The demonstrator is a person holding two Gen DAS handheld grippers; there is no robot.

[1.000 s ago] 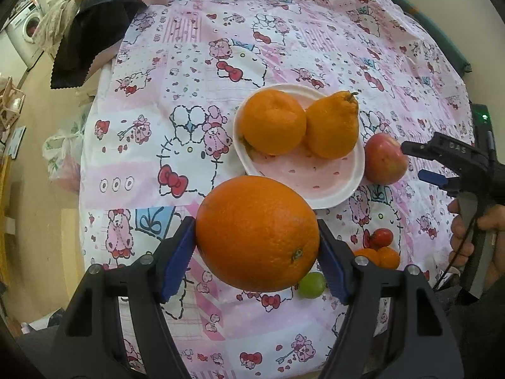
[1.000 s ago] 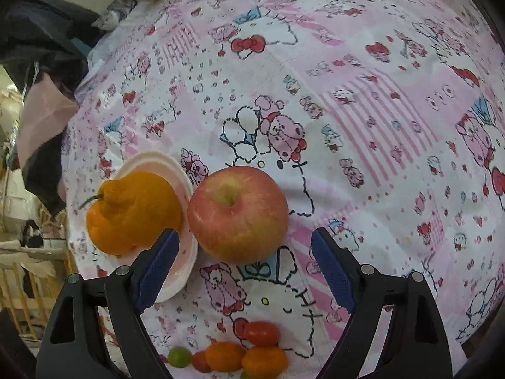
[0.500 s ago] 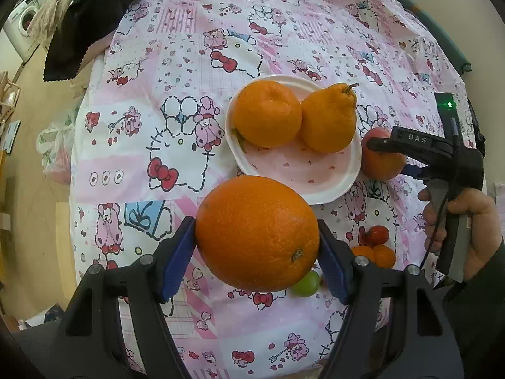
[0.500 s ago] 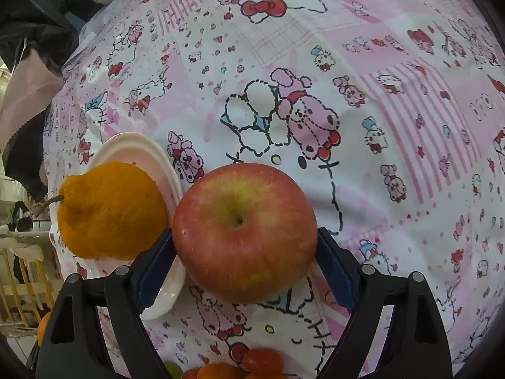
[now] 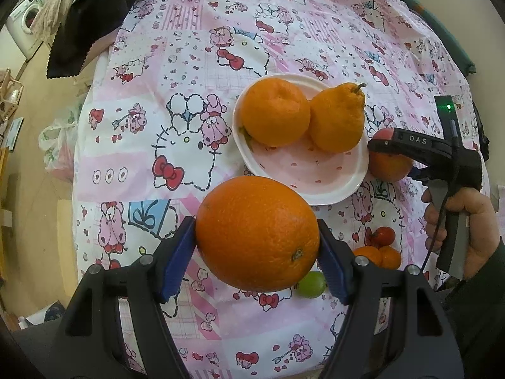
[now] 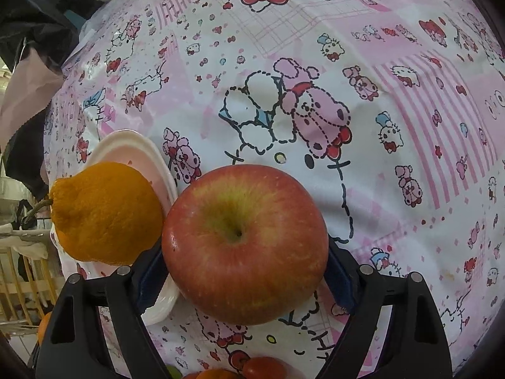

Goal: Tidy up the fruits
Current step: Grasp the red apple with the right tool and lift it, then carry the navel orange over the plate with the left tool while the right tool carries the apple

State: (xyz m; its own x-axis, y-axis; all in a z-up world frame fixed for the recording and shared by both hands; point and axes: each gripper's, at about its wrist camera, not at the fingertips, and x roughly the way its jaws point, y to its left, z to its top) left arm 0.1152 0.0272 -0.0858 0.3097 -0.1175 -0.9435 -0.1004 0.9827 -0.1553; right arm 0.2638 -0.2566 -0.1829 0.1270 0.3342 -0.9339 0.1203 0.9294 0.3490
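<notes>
My left gripper [image 5: 254, 230] is shut on a large orange [image 5: 257, 237], held above the patterned tablecloth in front of a white plate [image 5: 315, 195]. On the plate lie a round mandarin [image 5: 274, 110] and a pear-shaped orange citrus [image 5: 337, 117]. A red apple [image 6: 243, 240] rests on the cloth against the plate's right rim [image 6: 167, 170]. My right gripper [image 6: 243, 249] is lowered around the apple, open, its blue pads close beside the apple's sides. The left wrist view shows that gripper [image 5: 394, 161] straddling the apple [image 5: 388, 167], held by a hand [image 5: 467, 221].
A cherry tomato [image 5: 383, 235], two small oranges [image 5: 378, 255] and a green grape [image 5: 311, 281] lie near the front. Black and pink cloths [image 5: 85, 22] hang over the far left corner. The table edge drops to the floor at left, where a plastic bag [image 5: 56, 145] lies.
The right gripper has come down over the apple, which now sits between its jaws. The left gripper keeps the orange in the same place.
</notes>
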